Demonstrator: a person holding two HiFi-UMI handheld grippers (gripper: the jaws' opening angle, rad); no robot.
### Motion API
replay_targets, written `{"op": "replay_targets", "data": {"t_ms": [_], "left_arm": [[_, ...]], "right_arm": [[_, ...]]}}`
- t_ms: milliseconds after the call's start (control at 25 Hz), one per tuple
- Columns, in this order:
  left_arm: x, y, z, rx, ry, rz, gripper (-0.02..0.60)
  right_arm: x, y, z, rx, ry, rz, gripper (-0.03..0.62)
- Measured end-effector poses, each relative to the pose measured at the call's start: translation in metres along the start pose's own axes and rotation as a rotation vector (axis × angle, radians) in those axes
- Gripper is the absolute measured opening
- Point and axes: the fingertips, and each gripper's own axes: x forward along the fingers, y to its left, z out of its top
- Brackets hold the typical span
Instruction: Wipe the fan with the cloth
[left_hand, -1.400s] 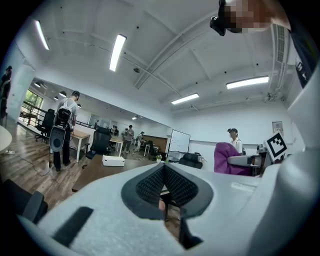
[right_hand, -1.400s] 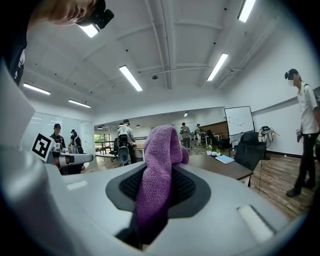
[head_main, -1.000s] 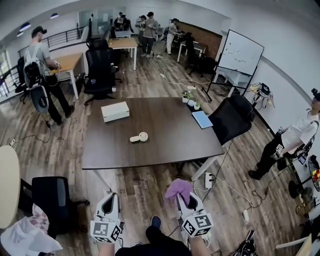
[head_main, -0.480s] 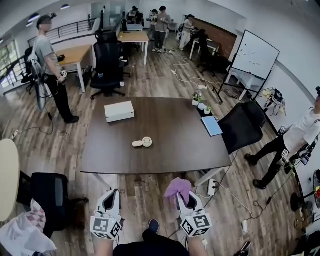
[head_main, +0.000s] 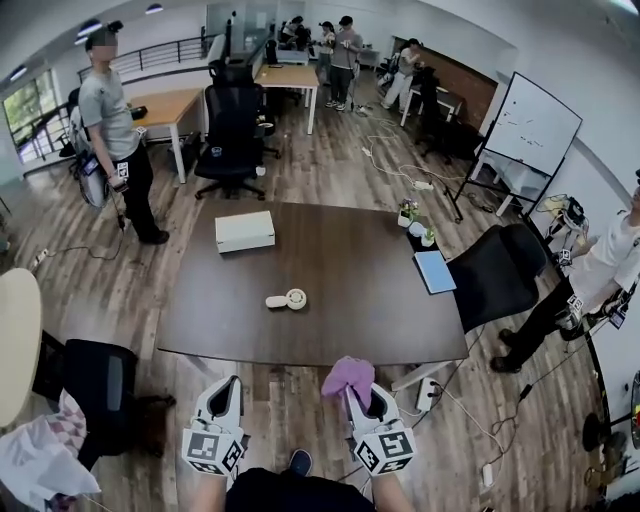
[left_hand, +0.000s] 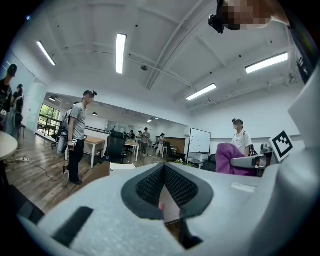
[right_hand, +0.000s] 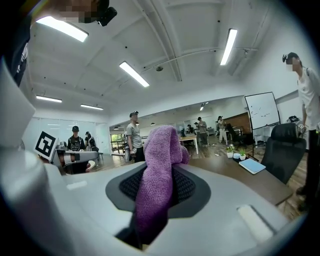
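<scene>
The right gripper (head_main: 352, 390) points toward the table (head_main: 330, 325), pinching the purple cloth (head_main: 349, 373) — the left gripper (head_main: 228, 386) alongside, jaws pressed together, empty.

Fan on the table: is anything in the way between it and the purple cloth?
Nothing visible is. The right gripper holds the purple cloth just off the table's near edge, and only bare tabletop lies between it and the fan. The white box sits farther back, the blue notebook off to the right.
</scene>
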Motion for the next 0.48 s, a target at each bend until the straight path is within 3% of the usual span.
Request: {"op": "replay_targets", "data": {"t_ms": [480], "left_arm": [[0.052, 0.014, -0.005, 0.011, 0.031, 0.032, -0.005]], "right_arm": [[0.052, -0.024, -0.001, 0.017, 0.02, 0.045, 0.106]]}}
